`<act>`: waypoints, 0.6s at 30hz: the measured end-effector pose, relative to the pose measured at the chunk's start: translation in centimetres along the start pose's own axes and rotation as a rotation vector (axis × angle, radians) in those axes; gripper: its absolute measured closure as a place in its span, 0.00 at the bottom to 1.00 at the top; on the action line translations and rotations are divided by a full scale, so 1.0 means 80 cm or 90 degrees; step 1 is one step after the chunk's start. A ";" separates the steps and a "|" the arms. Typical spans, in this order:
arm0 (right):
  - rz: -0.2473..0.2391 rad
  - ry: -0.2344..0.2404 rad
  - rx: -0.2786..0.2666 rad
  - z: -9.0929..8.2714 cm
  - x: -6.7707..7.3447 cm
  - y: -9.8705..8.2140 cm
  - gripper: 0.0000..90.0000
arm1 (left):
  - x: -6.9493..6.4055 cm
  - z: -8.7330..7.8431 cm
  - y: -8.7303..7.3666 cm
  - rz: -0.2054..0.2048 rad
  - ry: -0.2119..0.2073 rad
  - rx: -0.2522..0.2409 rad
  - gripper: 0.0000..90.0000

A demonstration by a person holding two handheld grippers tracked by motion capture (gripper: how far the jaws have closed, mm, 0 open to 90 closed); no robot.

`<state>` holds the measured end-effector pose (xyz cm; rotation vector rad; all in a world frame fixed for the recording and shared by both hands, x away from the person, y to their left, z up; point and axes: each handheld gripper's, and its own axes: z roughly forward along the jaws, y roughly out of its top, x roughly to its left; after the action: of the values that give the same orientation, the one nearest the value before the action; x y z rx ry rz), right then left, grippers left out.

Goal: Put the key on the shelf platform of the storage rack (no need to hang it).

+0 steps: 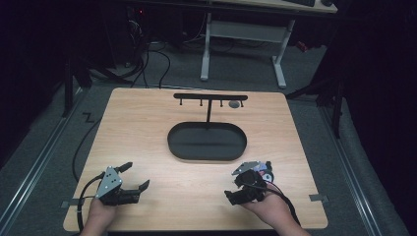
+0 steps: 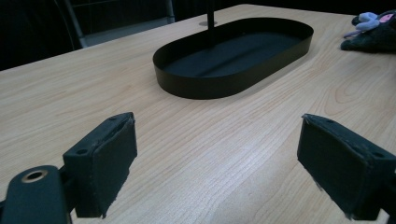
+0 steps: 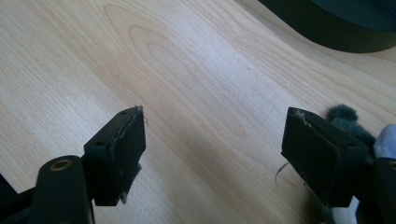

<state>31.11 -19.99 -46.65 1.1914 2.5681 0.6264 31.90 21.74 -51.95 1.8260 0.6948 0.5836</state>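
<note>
Your right tongs (image 3: 212, 154) gape empty beside the plush toy (image 3: 348, 121); left tongs (image 2: 217, 163) wide, idle. Next, straddle the toy and close.

I am counting two grippers (image 1: 129, 178) (image 1: 235, 192), one black tray stand (image 1: 206, 141) and one plush toy (image 1: 265, 172).

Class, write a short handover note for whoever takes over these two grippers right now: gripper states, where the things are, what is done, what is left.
Left gripper: open, holding nothing, low over the table near its front left.
Right gripper: open, nothing between its pads; a small fuzzy dark toy lies just beside it.
Black oval tray with its hook stand sits mid-table, with nothing in it.
Done: nothing moved onto tray or stand.
Left: likely grasp the toy and place or hang it.
</note>
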 end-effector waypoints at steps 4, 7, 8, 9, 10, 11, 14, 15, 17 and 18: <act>0.011 -0.008 0.023 -0.010 -0.008 0.002 0.24 | 0.001 0.000 0.000 -0.003 -0.002 0.000 0.14; 0.022 -0.007 0.029 -0.015 -0.013 0.003 0.24 | 0.001 -0.001 0.001 -0.003 -0.002 -0.001 0.14; 0.029 -0.007 0.033 -0.018 -0.016 0.003 0.24 | 0.002 -0.001 0.001 -0.005 -0.002 0.000 0.14; 0.032 -0.008 0.036 -0.021 -0.019 0.003 0.23 | 0.002 -0.001 0.001 -0.008 -0.001 0.000 0.14; 0.037 -0.012 0.039 -0.024 -0.022 0.002 0.21 | 0.002 -0.001 0.000 -0.011 -0.001 0.001 0.14; 0.054 -0.019 0.047 -0.028 -0.024 0.002 0.17 | 0.002 -0.001 0.000 -0.011 -0.003 0.003 0.14; 0.057 -0.039 0.059 -0.036 -0.035 0.000 0.13 | 0.002 0.000 0.000 -0.009 -0.006 0.003 0.14; 0.060 -0.039 0.061 -0.039 -0.038 -0.001 0.13 | 0.001 0.001 0.000 -0.009 -0.008 0.004 0.14; 0.060 -0.044 0.062 -0.044 -0.043 -0.003 0.13 | 0.001 0.001 0.000 -0.007 -0.010 0.010 0.14; 0.065 -0.046 0.063 -0.046 -0.046 -0.005 0.13 | 0.000 0.001 0.000 -0.008 -0.011 0.011 0.14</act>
<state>31.79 -24.04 -43.47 1.3577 2.5179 0.4728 32.00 21.69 -52.00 1.8398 0.7018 0.5547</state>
